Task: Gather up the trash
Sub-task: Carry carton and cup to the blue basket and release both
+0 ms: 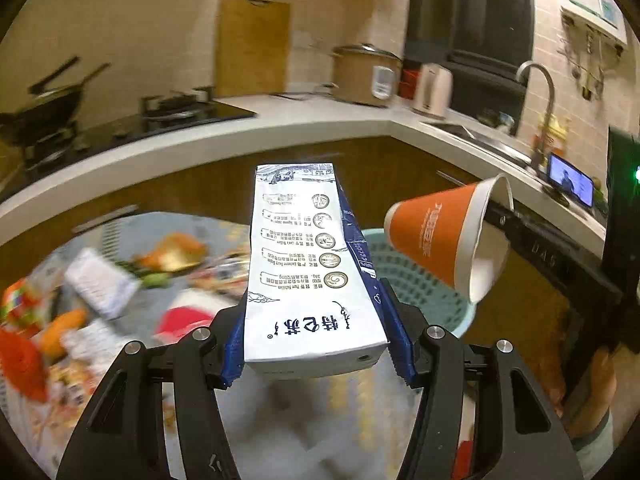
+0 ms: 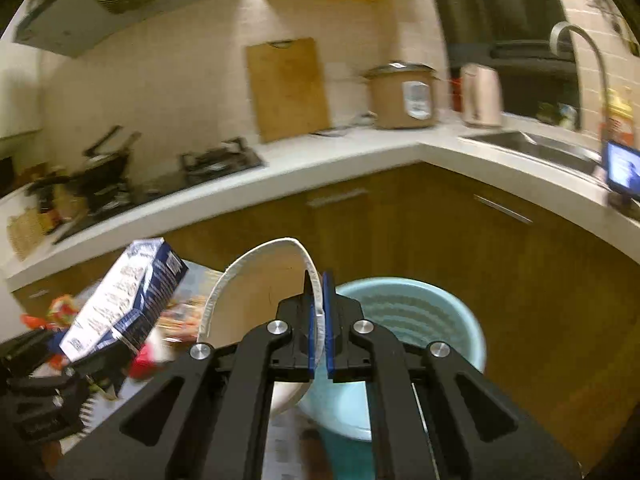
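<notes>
My left gripper (image 1: 316, 344) is shut on a white and blue milk carton (image 1: 308, 264), held in the air pointing toward a light blue mesh bin (image 1: 416, 280). The carton also shows in the right wrist view (image 2: 124, 300), at the left. My right gripper (image 2: 318, 320) is shut on the rim of an orange paper cup (image 1: 444, 240), whose white inside (image 2: 256, 292) faces the right camera. The cup hangs just above the light blue bin (image 2: 420, 312).
A table (image 1: 152, 312) at the left holds several scattered wrappers, packets and fruit. Behind runs a white kitchen counter (image 1: 280, 120) with a stove, a cutting board, a rice cooker (image 1: 366, 76), a kettle, a sink and a small screen (image 1: 570, 184). Brown cabinets stand below.
</notes>
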Demonstrator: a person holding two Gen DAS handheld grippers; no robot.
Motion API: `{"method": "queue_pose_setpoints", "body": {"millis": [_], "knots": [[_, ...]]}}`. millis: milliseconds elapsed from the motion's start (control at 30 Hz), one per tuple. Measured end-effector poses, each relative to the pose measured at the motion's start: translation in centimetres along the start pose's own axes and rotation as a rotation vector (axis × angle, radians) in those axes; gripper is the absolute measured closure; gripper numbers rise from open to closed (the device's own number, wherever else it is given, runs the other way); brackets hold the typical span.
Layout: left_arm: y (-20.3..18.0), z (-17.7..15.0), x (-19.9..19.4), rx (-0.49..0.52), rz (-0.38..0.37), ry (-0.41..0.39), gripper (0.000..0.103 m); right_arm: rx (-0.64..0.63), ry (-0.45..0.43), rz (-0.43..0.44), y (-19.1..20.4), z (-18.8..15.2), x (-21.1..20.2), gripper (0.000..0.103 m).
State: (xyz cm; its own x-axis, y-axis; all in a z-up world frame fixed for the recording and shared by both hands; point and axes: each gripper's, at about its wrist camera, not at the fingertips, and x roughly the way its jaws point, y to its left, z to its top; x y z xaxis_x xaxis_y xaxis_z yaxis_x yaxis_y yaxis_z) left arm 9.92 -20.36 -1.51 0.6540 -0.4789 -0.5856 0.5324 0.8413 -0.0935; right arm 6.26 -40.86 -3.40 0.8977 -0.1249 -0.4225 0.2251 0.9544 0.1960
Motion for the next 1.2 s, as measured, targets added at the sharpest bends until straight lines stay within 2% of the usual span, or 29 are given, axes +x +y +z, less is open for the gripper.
{"method": "queue_pose_setpoints", "body": {"millis": [167, 300, 433, 600, 667, 767, 833, 900, 1033, 1100, 1133, 1167, 1200], "knots": [[-2.9, 0.6, 5.5, 0.022, -0.054, 0.077, 0.048, 0.027, 0.067, -0.104, -4.1, -1.8, 2.5, 0.101], [-4.4, 0.7, 8.8, 0.047, -0.075, 0.136, 0.048, 0.003, 0.117, -0.192, -5.6, -3.2, 4.5, 0.101], [-4.7, 1.0, 11.5, 0.045, -0.083, 0.177, 0.048, 0.016, 0.169, -0.218, -6.5, -3.7, 6.7, 0.101], [-3.9, 0.7, 14.6, -0.012, -0.116, 0.253, 0.048, 0.033, 0.267, -0.232, -7.2, -4.6, 9.7, 0.101], [-3.4, 0.4, 15.2, -0.033, -0.116, 0.278, 0.044, 0.025, 0.301, -0.225, -7.3, -5.2, 10.5, 0.1], [-2.8, 0.3, 15.3, -0.039, -0.1, 0.277, 0.035, 0.008, 0.336, -0.216, -7.3, -5.8, 11.2, 0.1], [-2.4, 0.5, 14.7, -0.043, -0.095, 0.258, 0.035, 0.005, 0.36, -0.207, -7.3, -5.9, 11.4, 0.099], [-2.2, 0.6, 13.7, -0.041, -0.094, 0.24, 0.035, 0.007, 0.372, -0.181, -7.2, -5.9, 11.3, 0.096], [-1.4, 0.6, 10.8, -0.032, -0.072, 0.187, 0.03, 0.005, 0.358, -0.161, -6.4, -5.4, 10.3, 0.078], [-0.9, 0.5, 9.4, -0.034, -0.065, 0.168, 0.03, 0.003, 0.342, -0.154, -5.9, -5.1, 9.6, 0.076], [-0.5, 0.3, 8.6, -0.04, -0.065, 0.16, 0.029, 0.004, 0.332, -0.143, -5.6, -4.8, 9.2, 0.07], [0.1, 0.1, 7.6, -0.054, -0.065, 0.151, 0.028, 0.004, 0.323, -0.134, -5.4, -4.6, 8.9, 0.055], [0.6, -0.1, 6.9, -0.065, -0.064, 0.143, 0.028, 0.001, 0.307, -0.127, -5.0, -4.4, 8.4, 0.048]]}}
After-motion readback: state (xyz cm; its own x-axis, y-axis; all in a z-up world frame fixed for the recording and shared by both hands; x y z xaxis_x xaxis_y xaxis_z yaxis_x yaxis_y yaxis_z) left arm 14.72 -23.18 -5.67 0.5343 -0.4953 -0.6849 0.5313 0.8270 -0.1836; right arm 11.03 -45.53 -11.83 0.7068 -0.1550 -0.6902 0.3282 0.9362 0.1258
